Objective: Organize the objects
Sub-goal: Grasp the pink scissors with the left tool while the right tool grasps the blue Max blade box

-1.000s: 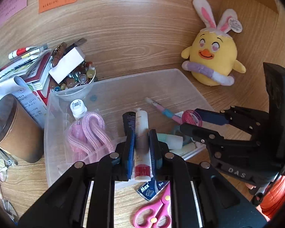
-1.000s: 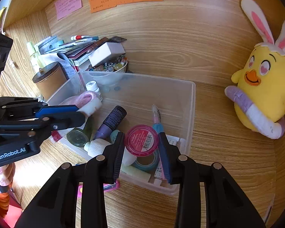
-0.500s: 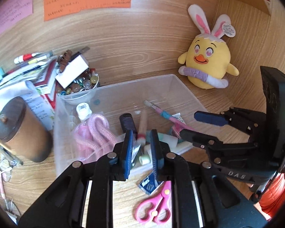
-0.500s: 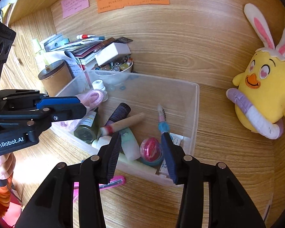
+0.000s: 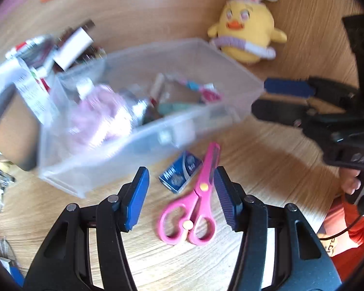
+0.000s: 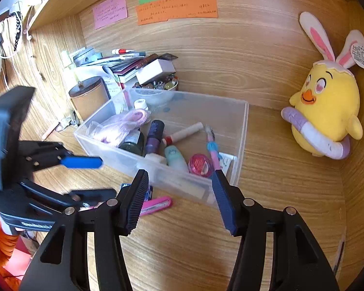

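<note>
Left gripper [image 5: 180, 189], jaws wide and empty, straddles the pink scissors [image 5: 194, 201] and small blue box [image 5: 180, 174] on the desk, apparently the next pickups. Right gripper [image 6: 179, 198], likewise wide, hangs before the clear bin [image 6: 242, 131]. Half a second earlier the left jaws were narrow over the bin; they now sit lower and open.

Pink scissors [image 5: 194, 208] flat on desk, closed, beside small blue packet [image 5: 180, 174]; clear bin [image 6: 242, 131] holds toiletries.

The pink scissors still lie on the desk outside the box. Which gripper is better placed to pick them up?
Left. The left gripper is open with the scissors directly between its fingers. The right gripper is open too, but points at the box.
</note>
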